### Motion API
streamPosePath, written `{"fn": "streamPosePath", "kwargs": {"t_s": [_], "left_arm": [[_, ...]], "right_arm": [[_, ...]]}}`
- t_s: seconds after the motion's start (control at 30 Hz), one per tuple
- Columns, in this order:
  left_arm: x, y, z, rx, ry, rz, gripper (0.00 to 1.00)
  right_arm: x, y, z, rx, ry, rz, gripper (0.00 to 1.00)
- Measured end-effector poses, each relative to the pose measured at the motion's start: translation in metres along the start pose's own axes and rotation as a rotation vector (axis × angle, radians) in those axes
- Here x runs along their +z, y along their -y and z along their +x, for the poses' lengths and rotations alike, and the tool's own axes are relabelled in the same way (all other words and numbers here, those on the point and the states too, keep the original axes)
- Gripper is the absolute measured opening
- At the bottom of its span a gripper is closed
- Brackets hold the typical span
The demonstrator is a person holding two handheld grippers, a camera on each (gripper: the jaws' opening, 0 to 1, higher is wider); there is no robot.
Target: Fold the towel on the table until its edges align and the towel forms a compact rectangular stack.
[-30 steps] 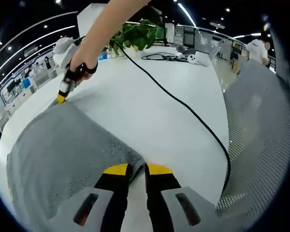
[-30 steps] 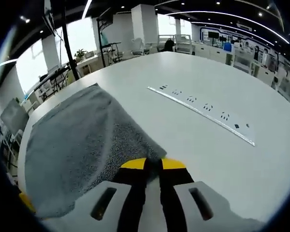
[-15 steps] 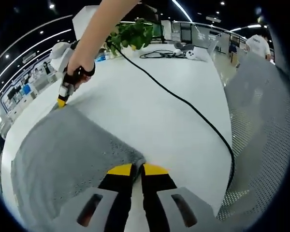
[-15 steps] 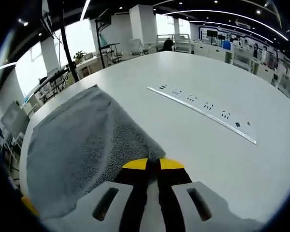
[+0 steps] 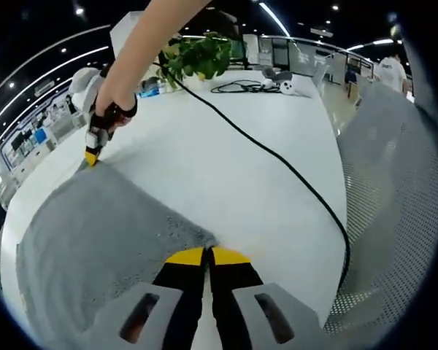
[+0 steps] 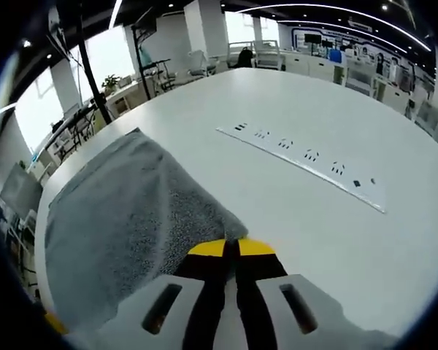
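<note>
The grey towel (image 5: pixel 95 233) lies spread flat on the white tabletop (image 5: pixel 226 168), so folding has barely begun: only the corners are taken. The left gripper (image 5: pixel 206 255) has its jaws clamped on one near corner, and the right gripper (image 6: pixel 231 247) likewise, though how much cloth it holds is hard to judge. The left gripper view adds a black cable (image 5: pixel 277 157) and a plant (image 5: pixel 197 55); the right gripper view a power strip (image 6: pixel 303 157).
</note>
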State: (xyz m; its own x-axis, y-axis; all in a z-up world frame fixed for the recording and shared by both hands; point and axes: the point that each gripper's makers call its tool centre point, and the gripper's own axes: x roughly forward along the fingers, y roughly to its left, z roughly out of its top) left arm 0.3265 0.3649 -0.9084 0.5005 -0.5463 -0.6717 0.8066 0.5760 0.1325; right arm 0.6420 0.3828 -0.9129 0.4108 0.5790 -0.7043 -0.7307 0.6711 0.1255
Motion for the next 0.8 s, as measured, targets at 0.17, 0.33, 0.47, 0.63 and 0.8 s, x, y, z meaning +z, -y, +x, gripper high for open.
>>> {"fn": "streamPosePath", "kwargs": {"t_s": [0.17,0.33,0.47,0.63,0.8], "left_arm": [[0.003,-0.001,-0.002,0.005,0.012,-0.007,0.02],[0.006,-0.003,-0.005,0.016,0.036,-0.028,0.01],[0.006,-0.002,-0.004,0.018,0.035,-0.029,0.01],[0.005,-0.002,-0.003,0.014,0.029,-0.024,0.01],[0.015,-0.002,-0.008,0.003,0.075,-0.045,0.01]], "right_arm": [[0.002,0.001,-0.003,0.004,0.013,0.026,0.01],[0.006,0.002,-0.007,0.011,0.027,0.055,0.01],[0.007,0.001,-0.008,0.012,0.031,0.064,0.01],[0.008,0.0,-0.01,0.013,0.031,0.063,0.01],[0.012,0.0,-0.014,0.012,0.035,0.063,0.01]]}}
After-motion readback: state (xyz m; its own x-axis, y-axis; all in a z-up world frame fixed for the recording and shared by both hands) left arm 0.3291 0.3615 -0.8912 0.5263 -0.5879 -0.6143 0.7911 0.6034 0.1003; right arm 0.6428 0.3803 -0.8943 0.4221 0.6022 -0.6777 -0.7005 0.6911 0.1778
